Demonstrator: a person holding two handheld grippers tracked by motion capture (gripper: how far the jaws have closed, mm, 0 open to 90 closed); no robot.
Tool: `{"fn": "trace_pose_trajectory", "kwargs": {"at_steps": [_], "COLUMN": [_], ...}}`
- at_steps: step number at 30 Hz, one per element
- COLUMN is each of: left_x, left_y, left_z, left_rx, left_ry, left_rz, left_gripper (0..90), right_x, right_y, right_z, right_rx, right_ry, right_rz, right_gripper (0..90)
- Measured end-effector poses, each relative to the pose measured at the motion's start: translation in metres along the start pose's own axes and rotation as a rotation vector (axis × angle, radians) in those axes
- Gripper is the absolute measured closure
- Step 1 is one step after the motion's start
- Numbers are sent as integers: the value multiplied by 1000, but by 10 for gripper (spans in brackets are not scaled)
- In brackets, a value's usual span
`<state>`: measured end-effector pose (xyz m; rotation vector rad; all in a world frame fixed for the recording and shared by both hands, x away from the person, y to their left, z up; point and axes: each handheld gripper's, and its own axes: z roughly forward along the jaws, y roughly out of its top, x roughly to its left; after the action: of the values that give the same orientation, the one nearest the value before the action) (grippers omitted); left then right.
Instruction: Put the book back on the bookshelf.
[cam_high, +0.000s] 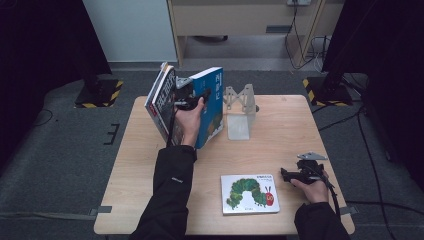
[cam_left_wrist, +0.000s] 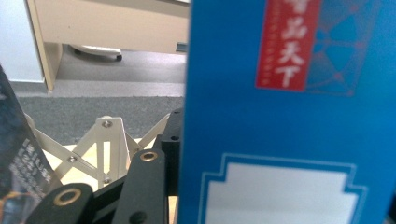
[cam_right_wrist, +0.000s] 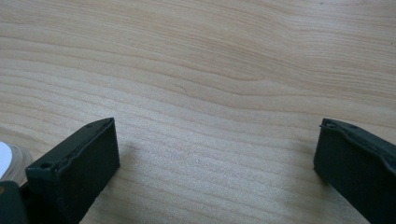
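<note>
Wooden table (cam_high: 280, 150) on grey carpet (cam_high: 65, 150)

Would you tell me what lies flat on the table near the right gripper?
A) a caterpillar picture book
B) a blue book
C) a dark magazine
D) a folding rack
A: the caterpillar picture book lies flat on the table, just left of the open right gripper.

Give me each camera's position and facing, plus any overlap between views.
High view: above the person's side, facing forward and down on the table; both forearms, left gripper and right gripper show.
Left gripper view: rides the left gripper, facing the blue book and the white folding rack.
Right gripper view: faces bare tabletop between its open jaws.
Shared: the high and left gripper views both show the blue book and rack.
</note>
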<state>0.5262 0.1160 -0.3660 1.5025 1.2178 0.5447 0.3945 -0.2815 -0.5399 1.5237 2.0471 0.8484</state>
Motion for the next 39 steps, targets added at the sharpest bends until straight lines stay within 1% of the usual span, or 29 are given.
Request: {"fn": "trace_pose_trajectory", "kwargs": {"at_steps": [1,2,3,4,5,6,7,9,10,11,14,16,19,22,24,28,30,31,32,33,35,38,39], "left_x": [1,1,2,2,2,2,2,1,2,3,5,5,7,7,5,0,0,2,2,5,7,12,13], "left_y": [-2,-3,-5,-5,-7,-9,-10,-13,-14,-16,-18,-21,-26,-30,-33,-38,-39,-43,-43,-46,-48,-58,-60], "left_z": [3,5,10,10,12,14,16,17,16,14,11,7,1,-7,-11,-17,-19,-23,-23,-27,-29,-34,-36], "left_rx": [0,2,-2,-2,-1,-1,2,-6,-12,-18,-22,-17,-15,-10,-12,-9,-9,-11,-11,-8,-8,-31,-41], "left_ry": [0,1,9,9,16,16,20,26,26,18,16,25,26,23,12,14,15,22,22,30,33,46,59], "left_rz": [-7,-6,-10,-10,5,1,12,14,12,4,6,27,53,59,78,93,95,95,95,96,93,94,110], "left_gripper": [598,599,598,599,599,599,598,597,597,596,595,592,583,583,583,579,579,577,576,576,575,569,566], "right_x": [0,0,0,0,0,0,0,0,0,0,0,0,0,0,0,1,1,1,1,1,1,1,1], "right_y": [0,0,0,0,0,0,0,0,0,0,0,0,0,0,0,0,0,0,0,0,0,0,0], "right_z": [0,0,0,0,0,0,0,0,0,0,0,0,0,0,0,0,0,0,0,0,0,0,0], "right_rx": [0,0,0,0,0,0,0,0,0,-1,-3,-3,-3,-3,-3,-3,-4,-1,-1,-1,-1,-1,-1], "right_ry": [0,0,0,0,0,0,0,-1,-1,-3,-6,-6,-6,-6,-7,-7,-7,-5,-5,-5,-5,-5,-5], "right_rz": [0,-1,0,0,0,0,0,-1,-1,-2,-3,-3,-1,-3,-3,-3,-1,-4,-4,-1,-2,-2,-2], "right_gripper": [4,4,4,4,5,4,4,5,5,5,7,7,7,7,7,8,9,9,9,9,9,9,9]}}
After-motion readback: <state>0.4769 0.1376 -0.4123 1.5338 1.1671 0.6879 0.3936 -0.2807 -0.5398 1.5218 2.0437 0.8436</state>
